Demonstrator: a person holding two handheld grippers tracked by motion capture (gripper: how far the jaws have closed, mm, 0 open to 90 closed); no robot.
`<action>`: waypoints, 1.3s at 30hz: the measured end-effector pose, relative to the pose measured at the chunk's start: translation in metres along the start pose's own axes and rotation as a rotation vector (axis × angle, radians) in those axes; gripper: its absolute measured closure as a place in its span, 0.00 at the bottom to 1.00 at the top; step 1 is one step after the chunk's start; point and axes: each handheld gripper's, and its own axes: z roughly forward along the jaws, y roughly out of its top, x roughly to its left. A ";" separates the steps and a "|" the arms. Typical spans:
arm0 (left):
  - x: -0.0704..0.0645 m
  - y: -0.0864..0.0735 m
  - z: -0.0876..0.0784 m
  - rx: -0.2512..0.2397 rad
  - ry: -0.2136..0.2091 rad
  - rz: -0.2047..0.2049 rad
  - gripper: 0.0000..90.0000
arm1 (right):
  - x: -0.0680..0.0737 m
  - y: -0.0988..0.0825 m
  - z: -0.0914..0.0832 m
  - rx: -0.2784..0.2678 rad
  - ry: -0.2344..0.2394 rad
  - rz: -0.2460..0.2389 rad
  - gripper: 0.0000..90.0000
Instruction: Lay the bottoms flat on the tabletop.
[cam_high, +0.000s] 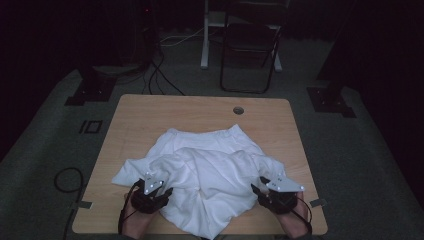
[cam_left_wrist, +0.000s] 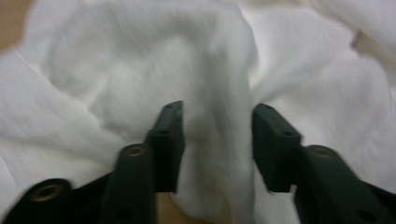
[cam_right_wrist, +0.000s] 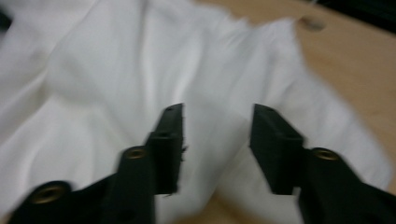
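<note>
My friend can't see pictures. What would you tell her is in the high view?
A crumpled white cloth garment lies on a light wooden table, and a person's two hands hold black two-jaw grippers at its near edge, the left gripper and the right gripper. The room around is dark, with a black folding chair behind the table.
</note>
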 end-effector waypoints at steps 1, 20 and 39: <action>0.000 0.004 0.003 -0.011 0.008 -0.004 0.54 | -0.004 0.006 0.004 -0.017 -0.019 0.014 0.52; -0.001 0.027 0.041 0.013 -0.055 -0.022 0.92 | -0.006 0.022 0.074 0.170 0.083 0.028 0.96; -0.002 0.003 0.057 0.108 -0.005 0.062 0.90 | 0.001 -0.018 0.096 0.233 0.092 0.082 0.92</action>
